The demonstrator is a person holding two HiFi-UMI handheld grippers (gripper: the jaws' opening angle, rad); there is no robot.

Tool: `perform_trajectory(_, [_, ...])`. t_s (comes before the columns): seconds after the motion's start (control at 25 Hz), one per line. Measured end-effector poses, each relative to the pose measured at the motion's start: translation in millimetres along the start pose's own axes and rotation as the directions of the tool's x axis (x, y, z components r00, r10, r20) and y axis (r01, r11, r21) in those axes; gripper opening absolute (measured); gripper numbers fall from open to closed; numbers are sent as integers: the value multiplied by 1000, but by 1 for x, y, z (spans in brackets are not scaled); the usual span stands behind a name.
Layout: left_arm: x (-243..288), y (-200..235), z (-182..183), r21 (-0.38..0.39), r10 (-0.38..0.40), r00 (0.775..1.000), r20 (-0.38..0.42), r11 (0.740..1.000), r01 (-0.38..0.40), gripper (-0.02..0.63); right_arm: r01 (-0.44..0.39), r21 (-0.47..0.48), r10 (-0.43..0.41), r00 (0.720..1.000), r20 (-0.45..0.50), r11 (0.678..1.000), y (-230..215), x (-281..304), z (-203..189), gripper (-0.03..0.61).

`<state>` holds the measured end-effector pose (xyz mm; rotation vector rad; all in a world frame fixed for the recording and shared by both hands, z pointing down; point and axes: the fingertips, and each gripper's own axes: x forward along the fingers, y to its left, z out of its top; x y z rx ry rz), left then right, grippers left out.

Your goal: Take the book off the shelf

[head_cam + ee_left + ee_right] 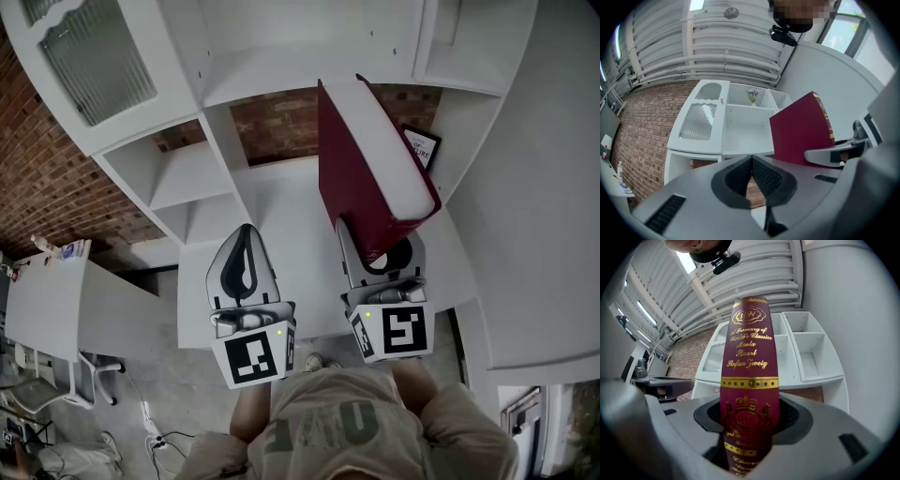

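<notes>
White shelf (281, 192); small framed sign (422, 146) stands on it.

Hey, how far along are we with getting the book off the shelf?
Done: the red book is out of the white shelf, held in front of it. In hand: the right gripper is clamped on its lower end; the left gripper is shut, empty. Remaining: nothing visible beyond setting the book down, probably.

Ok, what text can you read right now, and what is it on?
"A Treasury of World's Classics": spine of the red book, in the right gripper.
"Maria Stuart": same spine.
"Stefan Zweig": same spine.
Gold monogram atop the spine, print near its foot: too blurred.
Black framed sign in the shelf unit: too small to read.
</notes>
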<state>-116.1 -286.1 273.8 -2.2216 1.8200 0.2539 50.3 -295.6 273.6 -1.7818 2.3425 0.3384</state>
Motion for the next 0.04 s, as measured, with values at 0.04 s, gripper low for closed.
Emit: perform_trajectory(0.04, [0, 0, 0, 1, 0, 1000, -1, 1000, 0, 12, 3, 0, -3, 1000, -4, 1000, 0, 0, -1, 250])
